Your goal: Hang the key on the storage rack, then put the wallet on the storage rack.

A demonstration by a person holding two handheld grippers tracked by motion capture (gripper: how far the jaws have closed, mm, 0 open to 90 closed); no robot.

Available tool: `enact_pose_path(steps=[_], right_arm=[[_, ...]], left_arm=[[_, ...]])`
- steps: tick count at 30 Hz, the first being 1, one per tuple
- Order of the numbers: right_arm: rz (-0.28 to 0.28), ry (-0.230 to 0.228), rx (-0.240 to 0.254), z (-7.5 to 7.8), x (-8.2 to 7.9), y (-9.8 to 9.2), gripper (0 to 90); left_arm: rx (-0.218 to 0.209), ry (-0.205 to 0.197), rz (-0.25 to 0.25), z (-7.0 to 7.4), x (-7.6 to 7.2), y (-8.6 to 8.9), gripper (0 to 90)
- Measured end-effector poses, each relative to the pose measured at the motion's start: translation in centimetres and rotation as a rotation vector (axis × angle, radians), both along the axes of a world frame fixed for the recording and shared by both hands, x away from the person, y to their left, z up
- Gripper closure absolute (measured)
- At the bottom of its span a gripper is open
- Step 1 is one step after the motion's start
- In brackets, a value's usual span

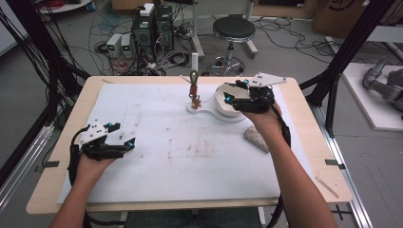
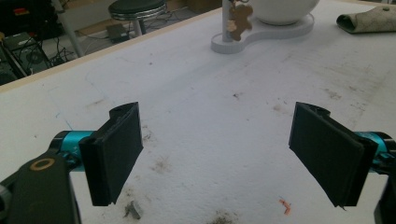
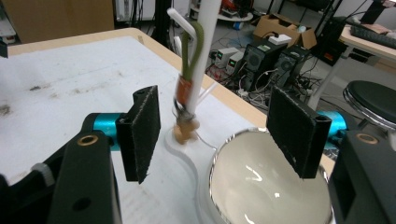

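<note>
A white bowl point(image 1: 227, 105) sits on a flat white stand point(image 1: 209, 113) at the far middle of the worktop point(image 1: 62, 142), on a stained white sheet point(image 1: 157, 142). At the stand's narrow end rises a white post point(image 1: 195, 61); from it hangs a green loop point(image 3: 190, 53) with an orange band and a small brown charm point(image 1: 194, 100) at the bottom, which reaches down to the stand's base. In the right gripper view the bowl point(image 3: 266, 191) looks empty and glossy inside.

The right gripper point(image 1: 231, 91) hovers over the bowl's near rim, its fingers point(image 3: 140, 133) wide apart with nothing between them; the post and the charm point(image 3: 184, 129) show in the gap beyond them.

The left gripper point(image 1: 122, 136) is held over the left part of the sheet, well apart from the stand. Its fingers point(image 2: 114, 151) are also spread wide and empty, above the dirty sheet, with the stand point(image 2: 261, 35) far ahead.

A folded beige cloth point(image 1: 256, 140) lies on the sheet just near of the bowl, beside the right forearm.

Beyond the worktop stand a black stool point(image 1: 233, 29) and computer boxes point(image 1: 152, 26) among cables on the floor
</note>
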State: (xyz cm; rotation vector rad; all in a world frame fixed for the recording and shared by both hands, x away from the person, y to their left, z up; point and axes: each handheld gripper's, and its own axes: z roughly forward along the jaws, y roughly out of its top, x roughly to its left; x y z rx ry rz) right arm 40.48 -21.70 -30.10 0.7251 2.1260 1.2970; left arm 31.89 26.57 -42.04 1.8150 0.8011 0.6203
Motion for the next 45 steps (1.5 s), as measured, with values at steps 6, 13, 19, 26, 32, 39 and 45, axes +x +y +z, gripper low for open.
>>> enact_pose_path(steps=[6, 13, 19, 26, 32, 39, 45], right_arm=[[-0.013, 0.009, 0.031, -1.2, -1.5, -2.2, 35.8], [-0.038, 0.003, 0.063, -2.6, -3.5, -4.1, 31.0], [-0.052, 0.003, 0.067, -4.4, -5.1, -5.1, 27.8], [-0.071, 0.001, 0.079, -6.3, -6.0, -5.5, 22.7], [-0.072, 0.009, 0.082, -6.8, -6.2, -5.8, 21.6], [-0.076, -0.001, 0.087, -6.7, -6.5, -6.1, 21.5], [-0.105, -0.006, 0.092, -6.7, -6.8, -7.4, 21.5]], left_arm=[[0.001, 0.0, 0.001, 0.0, 0.1, -0.1, 17.3], [0.001, -0.003, 0.007, 0.0, 0.0, -0.1, 17.3], [-0.003, -0.007, 0.007, 0.1, 0.1, 0.0, 17.3], [-0.005, -0.007, 0.013, 0.0, 0.2, 0.2, 17.3], [-0.012, -0.006, 0.026, 0.1, 0.0, 0.6, 17.3], [-0.007, -0.008, 0.029, 0.1, -0.2, 0.8, 17.3], [-0.018, -0.011, 0.033, 0.2, -0.1, 1.0, 17.3]])
